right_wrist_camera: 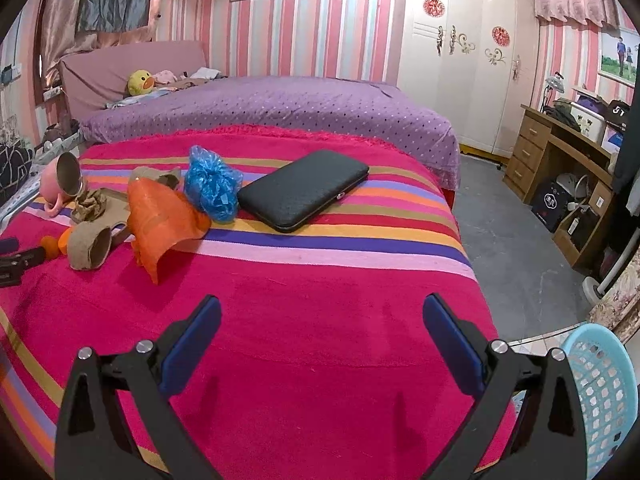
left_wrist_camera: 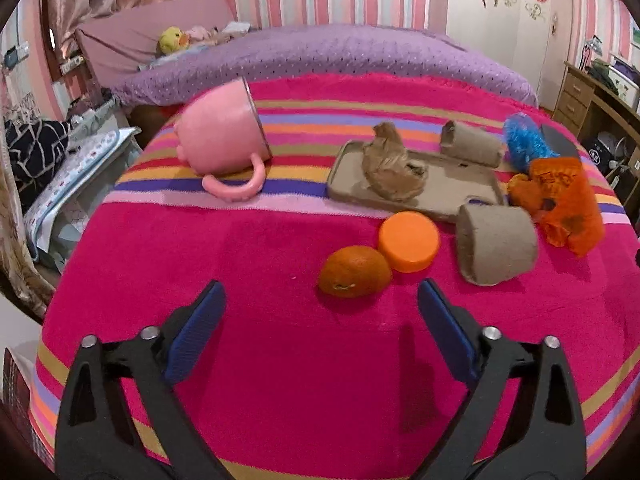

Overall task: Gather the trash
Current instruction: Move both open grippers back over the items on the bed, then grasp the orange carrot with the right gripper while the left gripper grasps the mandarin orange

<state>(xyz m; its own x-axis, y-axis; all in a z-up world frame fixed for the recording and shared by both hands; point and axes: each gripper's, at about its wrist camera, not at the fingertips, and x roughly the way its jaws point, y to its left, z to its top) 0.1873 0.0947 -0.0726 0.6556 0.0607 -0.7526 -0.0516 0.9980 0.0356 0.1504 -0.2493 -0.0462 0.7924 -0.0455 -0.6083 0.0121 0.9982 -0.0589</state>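
The left gripper, jaws spread and empty, sits nearest the round orange fruit just ahead-right of its tips, while the equally spread right gripper hangs farther away beside the pale-blue perforated plastic basket.

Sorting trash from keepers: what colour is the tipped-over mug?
Pink mug, clearest in the left wrist view.
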